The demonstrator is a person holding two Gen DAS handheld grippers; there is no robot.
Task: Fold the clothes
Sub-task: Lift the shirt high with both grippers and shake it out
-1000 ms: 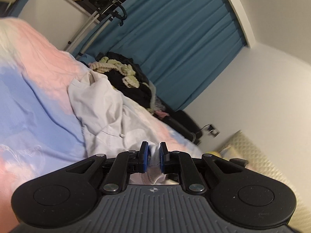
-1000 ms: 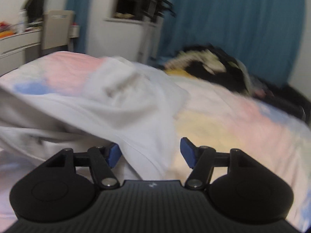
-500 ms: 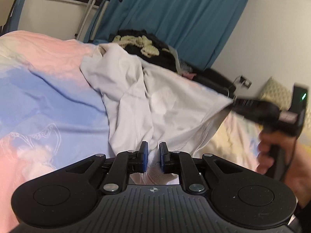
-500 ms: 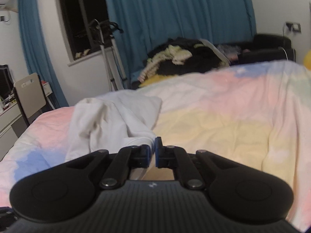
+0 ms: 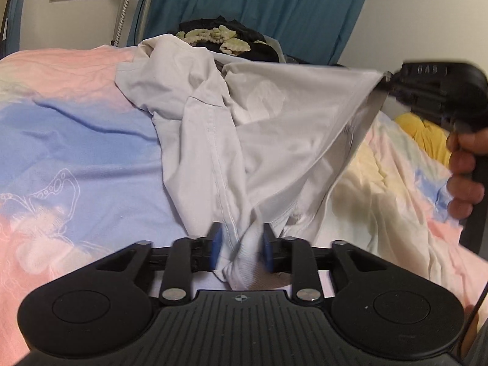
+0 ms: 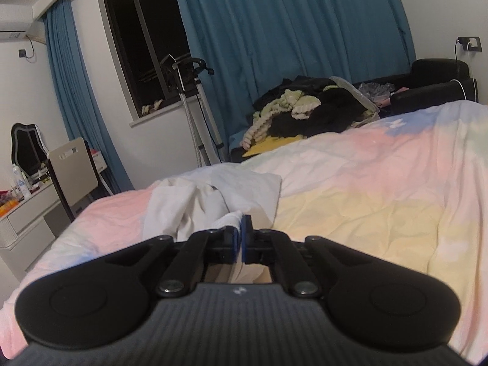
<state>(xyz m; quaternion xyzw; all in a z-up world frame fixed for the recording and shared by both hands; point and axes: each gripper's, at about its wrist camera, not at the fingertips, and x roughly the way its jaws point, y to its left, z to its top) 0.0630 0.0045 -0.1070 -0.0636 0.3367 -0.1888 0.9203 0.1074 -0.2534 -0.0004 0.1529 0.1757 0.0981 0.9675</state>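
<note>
The left gripper [image 5: 239, 245], clamped on the white garment [image 5: 268, 128] a second before, was opening, the hem loose between its jaws. The right gripper [image 6: 243, 238] had been closed on another edge, lifted above the bed [image 5: 76, 152]; a regrasp seemed underway.

Left gripper [image 5: 239, 245]: jaws opening, earlier clamped on the white garment [image 5: 259, 128]; cloth now loose between the pads. Right gripper [image 6: 243, 235]: was wide open, now pinched on a garment edge, lifting it above the bedspread [image 5: 76, 152].
</note>
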